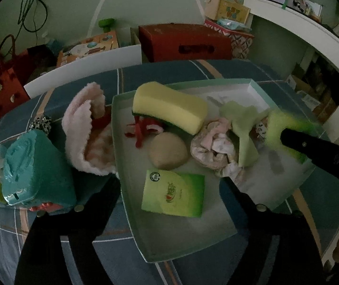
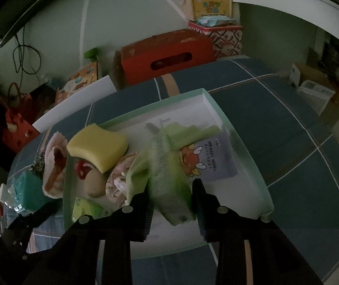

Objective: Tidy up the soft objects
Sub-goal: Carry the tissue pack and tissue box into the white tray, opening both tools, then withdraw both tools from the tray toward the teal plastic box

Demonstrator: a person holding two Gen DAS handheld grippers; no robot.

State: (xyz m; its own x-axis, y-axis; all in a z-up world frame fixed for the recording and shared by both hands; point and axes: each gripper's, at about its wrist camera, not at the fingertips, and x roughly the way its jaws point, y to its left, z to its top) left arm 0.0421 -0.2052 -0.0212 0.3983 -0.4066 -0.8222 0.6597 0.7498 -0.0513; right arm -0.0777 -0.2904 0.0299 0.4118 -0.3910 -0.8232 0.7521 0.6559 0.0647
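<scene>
A pale green tray [image 1: 217, 232] lies on the checked tablecloth. In it are a yellow sponge [image 1: 169, 106], a beige round soft lump [image 1: 168, 152], a green tissue packet [image 1: 174, 196], a crumpled pink cloth [image 1: 214, 149], a light green cloth [image 1: 240, 128] and a wipes pack [image 2: 217, 163]. My right gripper [image 2: 171, 197] is shut on a fuzzy green soft item [image 2: 169, 187] above the tray's near right part; it also shows in the left wrist view [image 1: 285, 128]. My left gripper [image 1: 169, 190] is open and empty over the tray's near edge.
A pink fluffy slipper [image 1: 84, 137] and a teal soft pack [image 1: 36, 173] lie left of the tray on the cloth. A white chair back [image 1: 84, 71], a red box [image 1: 186, 42] and bags stand behind the table. A white shelf [image 1: 312, 35] is at right.
</scene>
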